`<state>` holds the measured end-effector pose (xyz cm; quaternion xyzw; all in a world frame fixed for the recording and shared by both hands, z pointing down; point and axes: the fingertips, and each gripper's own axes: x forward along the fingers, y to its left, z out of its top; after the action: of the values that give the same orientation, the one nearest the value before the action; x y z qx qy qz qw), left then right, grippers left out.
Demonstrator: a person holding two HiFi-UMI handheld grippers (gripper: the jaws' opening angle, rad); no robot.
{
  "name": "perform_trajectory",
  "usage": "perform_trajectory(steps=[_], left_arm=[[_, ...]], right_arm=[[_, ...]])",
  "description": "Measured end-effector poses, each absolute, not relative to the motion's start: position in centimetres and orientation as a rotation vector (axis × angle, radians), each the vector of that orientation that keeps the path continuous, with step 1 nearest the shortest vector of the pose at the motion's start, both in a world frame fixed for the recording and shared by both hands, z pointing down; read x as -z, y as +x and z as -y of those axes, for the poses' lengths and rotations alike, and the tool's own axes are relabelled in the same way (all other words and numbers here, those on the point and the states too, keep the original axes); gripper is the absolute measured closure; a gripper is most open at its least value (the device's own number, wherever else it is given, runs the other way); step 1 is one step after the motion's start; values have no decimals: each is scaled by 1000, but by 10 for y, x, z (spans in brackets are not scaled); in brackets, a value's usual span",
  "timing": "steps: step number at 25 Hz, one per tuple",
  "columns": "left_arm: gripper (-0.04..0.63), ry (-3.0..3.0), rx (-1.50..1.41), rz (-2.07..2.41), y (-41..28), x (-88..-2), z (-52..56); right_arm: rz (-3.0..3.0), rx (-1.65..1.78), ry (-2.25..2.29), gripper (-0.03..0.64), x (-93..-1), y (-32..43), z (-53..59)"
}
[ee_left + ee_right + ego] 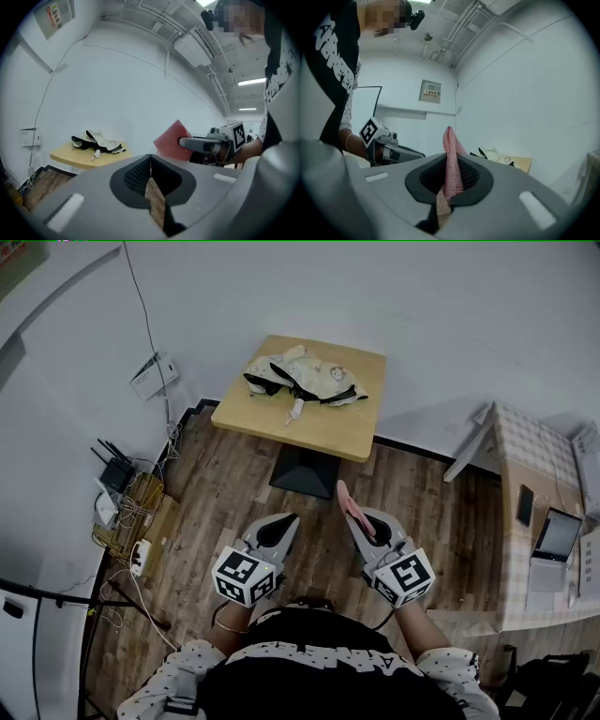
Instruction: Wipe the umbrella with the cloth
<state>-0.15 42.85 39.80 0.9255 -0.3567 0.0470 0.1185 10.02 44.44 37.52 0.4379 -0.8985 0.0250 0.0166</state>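
Note:
A folded cream and black umbrella (305, 379) lies on the small wooden table (328, 432) by the far wall, its white handle toward me; it also shows as the umbrella (97, 141) and the umbrella (497, 156) in the gripper views. My right gripper (354, 513) is shut on a pink cloth (352, 506), which stands up between its jaws as the cloth (451, 161). My left gripper (287, 524) is shut with nothing in it. Both are held level in front of my body, well short of the table.
A table with a checked cover (539, 484) at the right holds a laptop (551, 545) and a phone (525, 504). At the left wall stand a router (114, 472), a wire basket (127, 514) and cables on the wood floor (234, 502).

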Motion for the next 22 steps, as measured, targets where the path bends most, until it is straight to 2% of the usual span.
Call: perform_trajectory(steps=[22], left_arm=[[594, 2687, -155, 1063, -5, -402, -430]], right_arm=[[2808, -171, 1378, 584, -376, 102, -439]])
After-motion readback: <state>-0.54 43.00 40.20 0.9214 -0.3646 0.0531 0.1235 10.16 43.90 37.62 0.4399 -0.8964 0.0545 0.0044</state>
